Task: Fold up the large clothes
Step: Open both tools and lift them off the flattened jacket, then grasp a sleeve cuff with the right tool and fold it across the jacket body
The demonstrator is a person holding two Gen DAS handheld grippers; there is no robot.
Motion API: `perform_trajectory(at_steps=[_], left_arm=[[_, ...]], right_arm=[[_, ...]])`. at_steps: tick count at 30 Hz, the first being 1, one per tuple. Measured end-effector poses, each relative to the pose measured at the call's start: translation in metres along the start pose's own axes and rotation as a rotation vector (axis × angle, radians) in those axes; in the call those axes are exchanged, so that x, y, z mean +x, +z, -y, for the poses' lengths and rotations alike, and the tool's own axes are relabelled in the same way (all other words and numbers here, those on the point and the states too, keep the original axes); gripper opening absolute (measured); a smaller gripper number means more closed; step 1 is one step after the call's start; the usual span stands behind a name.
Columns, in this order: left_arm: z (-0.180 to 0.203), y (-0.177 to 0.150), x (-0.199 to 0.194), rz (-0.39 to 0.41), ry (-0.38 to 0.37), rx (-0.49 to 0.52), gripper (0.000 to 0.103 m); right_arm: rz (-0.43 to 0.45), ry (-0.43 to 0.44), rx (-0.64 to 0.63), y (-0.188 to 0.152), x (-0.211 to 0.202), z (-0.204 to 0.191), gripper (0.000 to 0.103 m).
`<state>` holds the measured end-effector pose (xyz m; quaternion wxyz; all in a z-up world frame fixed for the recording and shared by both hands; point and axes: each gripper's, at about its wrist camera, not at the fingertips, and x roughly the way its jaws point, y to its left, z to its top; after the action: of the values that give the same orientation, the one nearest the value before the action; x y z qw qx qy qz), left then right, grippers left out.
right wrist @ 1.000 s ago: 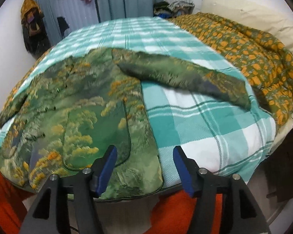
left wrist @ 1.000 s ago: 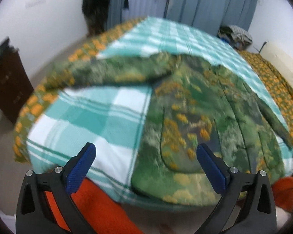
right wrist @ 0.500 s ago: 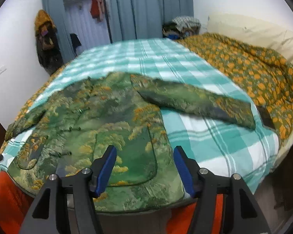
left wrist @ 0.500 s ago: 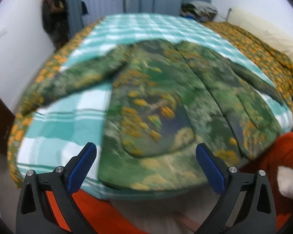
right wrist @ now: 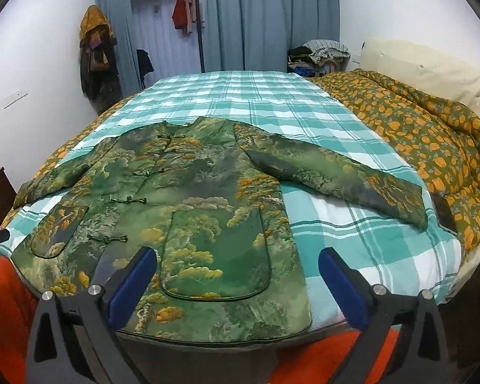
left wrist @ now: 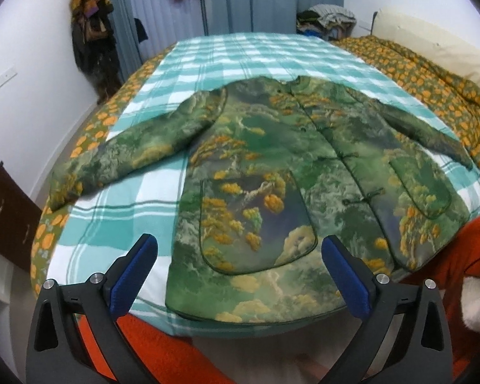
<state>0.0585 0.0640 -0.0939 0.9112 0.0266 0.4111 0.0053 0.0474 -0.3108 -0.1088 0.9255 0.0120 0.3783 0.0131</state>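
A green padded jacket (left wrist: 291, 172) with orange tree print lies flat, front up, on the bed, both sleeves spread out and its hem at the near edge. It also shows in the right wrist view (right wrist: 188, 204). My left gripper (left wrist: 240, 268) is open and empty, held above the hem at the jacket's left pocket. My right gripper (right wrist: 236, 284) is open and empty, held above the hem at the right pocket. The left sleeve (left wrist: 128, 156) reaches toward the bed's left edge. The right sleeve (right wrist: 336, 176) stretches to the right.
The bed has a teal checked sheet (right wrist: 256, 96). An orange-flowered quilt (right wrist: 425, 134) is bunched along the right side. An orange blanket (left wrist: 464, 256) hangs below the near edge. A dark cabinet (left wrist: 6, 217) stands left. Curtains (right wrist: 272, 16) and hanging coats (right wrist: 96, 54) are behind.
Both grippers have pulled back and risen, so the whole jacket now shows. The left view has swung right toward the jacket's middle. The right gripper's jaws have opened wider.
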Motion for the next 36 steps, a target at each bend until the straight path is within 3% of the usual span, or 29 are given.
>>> perform_trajectory(at_steps=[5, 9, 15, 25, 31, 36], left_arm=[[-0.001, 0.002, 0.001, 0.001, -0.015, -0.017, 0.102], [0.0, 0.002, 0.002, 0.011, -0.005, -0.023, 0.102], [0.002, 0.003, 0.002, 0.037, 0.041, -0.025, 0.102], [-0.001, -0.002, 0.009, 0.0, 0.029, -0.062, 0.102], [-0.002, -0.004, 0.012, -0.012, 0.029, -0.069, 0.102], [0.001, -0.003, 0.013, -0.015, 0.037, -0.062, 0.102]], right_arm=[[-0.056, 0.023, 0.007, 0.0, 0.006, -0.003, 0.103], [-0.049, 0.043, -0.011, -0.001, 0.004, -0.008, 0.103], [-0.048, 0.034, -0.013, -0.001, 0.004, -0.014, 0.103], [-0.064, -0.016, 0.002, -0.005, 0.011, -0.008, 0.103], [-0.05, -0.023, 0.115, -0.002, 0.018, 0.031, 0.103], [-0.031, -0.062, 0.338, 0.003, 0.033, 0.116, 0.103]])
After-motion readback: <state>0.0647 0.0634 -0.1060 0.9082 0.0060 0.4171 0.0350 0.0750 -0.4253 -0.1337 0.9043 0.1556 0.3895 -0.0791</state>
